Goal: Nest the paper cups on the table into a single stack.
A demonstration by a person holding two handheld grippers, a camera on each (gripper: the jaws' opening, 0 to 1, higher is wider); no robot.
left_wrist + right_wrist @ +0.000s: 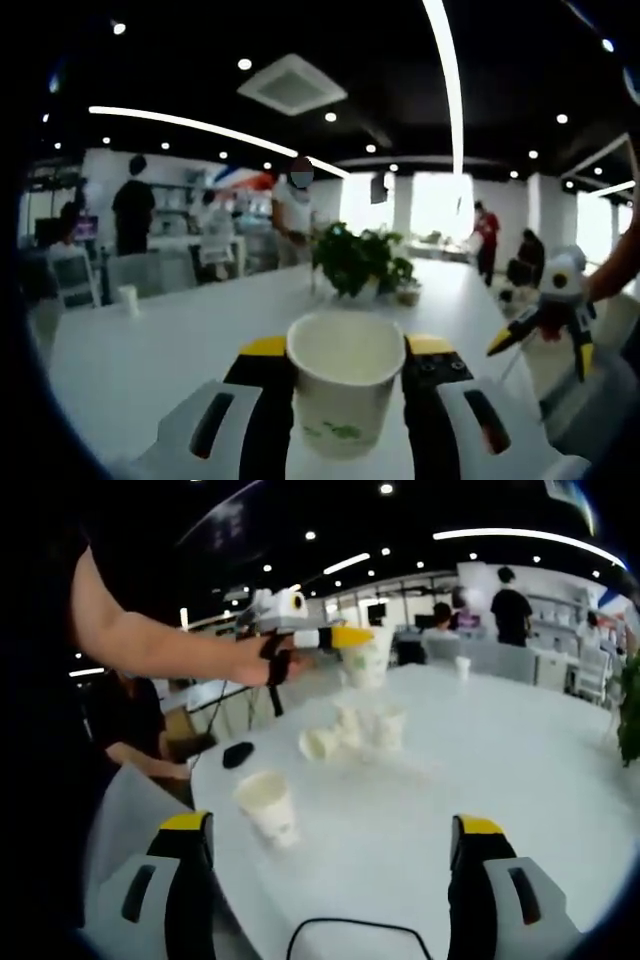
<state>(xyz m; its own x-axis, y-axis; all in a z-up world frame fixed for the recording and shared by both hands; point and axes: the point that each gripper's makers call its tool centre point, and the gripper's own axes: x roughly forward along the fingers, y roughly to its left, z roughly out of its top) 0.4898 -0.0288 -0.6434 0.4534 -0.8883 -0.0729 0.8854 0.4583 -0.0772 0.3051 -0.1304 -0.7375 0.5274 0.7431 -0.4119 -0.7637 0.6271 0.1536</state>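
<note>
In the left gripper view a white paper cup point(345, 385) with green print stands upright between the jaws of my left gripper point(346, 372), which is shut on it. The right gripper view shows my right gripper point(335, 852) open above the white table point(520, 750), nothing between its jaws. Ahead of it one paper cup point(267, 807) stands alone near the table's edge. Farther off is a cluster of cups point(355, 730), one lying on its side. At the upper left the left gripper point(325, 638) carries its cup point(365, 663) in the air, held by a person's hand.
A potted plant point(355, 262) stands mid-table in the left gripper view, and a lone cup point(128, 298) sits at the far left. The right gripper point(560, 310) shows at the right edge. A black object point(237, 754) lies near the table's edge. People and chairs surround the table.
</note>
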